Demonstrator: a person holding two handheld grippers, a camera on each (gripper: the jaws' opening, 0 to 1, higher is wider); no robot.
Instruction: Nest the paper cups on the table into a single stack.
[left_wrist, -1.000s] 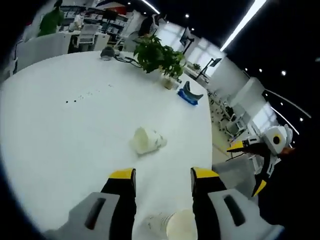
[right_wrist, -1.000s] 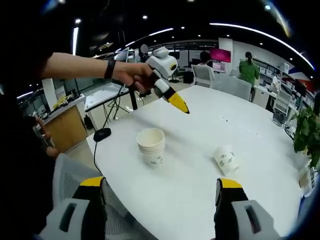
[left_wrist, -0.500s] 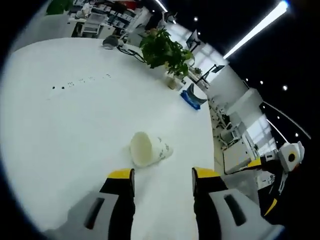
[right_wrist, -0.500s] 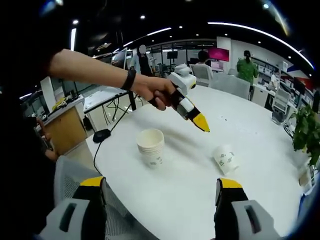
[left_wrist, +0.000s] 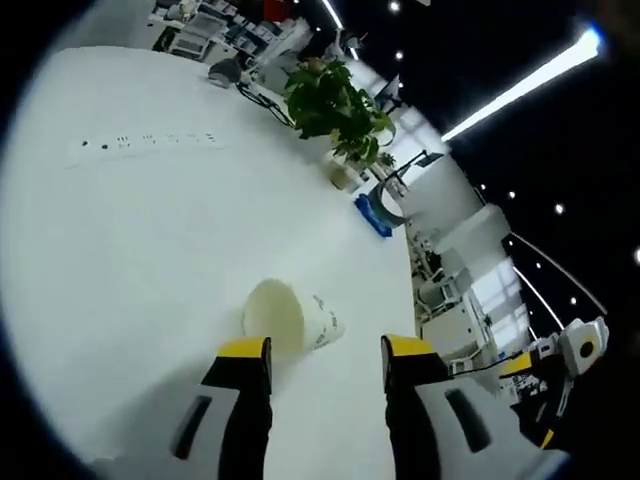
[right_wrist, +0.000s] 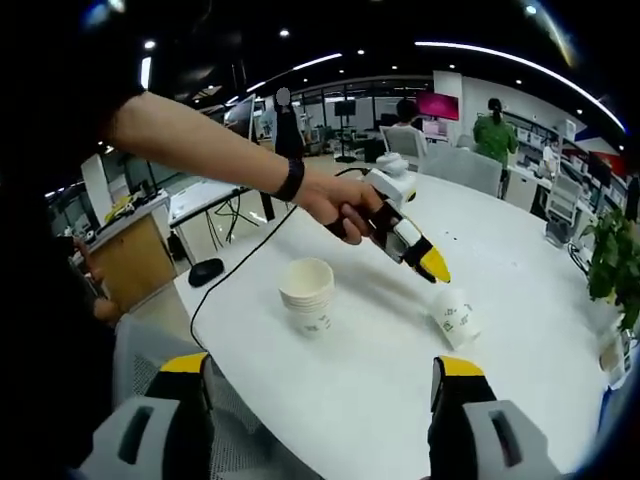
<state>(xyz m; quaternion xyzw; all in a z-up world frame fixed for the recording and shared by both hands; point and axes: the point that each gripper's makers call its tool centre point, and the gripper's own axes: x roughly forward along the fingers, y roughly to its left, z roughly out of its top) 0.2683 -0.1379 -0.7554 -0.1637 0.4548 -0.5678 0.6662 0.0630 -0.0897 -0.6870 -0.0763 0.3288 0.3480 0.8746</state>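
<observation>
Paper cups are the whole business here, and they sit in two places on the round white table (right_wrist: 380, 400). An upright stack of nested cups (right_wrist: 308, 296) stands near the table's edge, and one loose cup (left_wrist: 290, 317) lies tipped on its side well apart from it, its open mouth turned toward the left gripper's camera.

The step in hand looks to be picking up that fallen cup. To do it well, I would bring the yellow-tipped jaws down on either side of the cup's wall near the rim, not over the mouth, and close gently, since thin paper will likely crush or squirt away under a hard pinch. Because the cup lies on its side, it may roll as the first jaw touches it, so both jaws should meet it together. Once lifted, it has to be turned upright, mouth up, before it is lowered straight into the stack.

The left gripper (left_wrist: 325, 350) has its jaws spread wide with nothing between them. In its own view the cup sits just beyond the left jaw's tip. From the right gripper view the same tool (right_wrist: 432, 264), held in a hand (right_wrist: 340, 205), hangs just above the cup; whether it touches yet I cannot tell.

The right gripper (right_wrist: 325, 370) waits back from the table's edge, jaws wide apart and holding nothing.
</observation>
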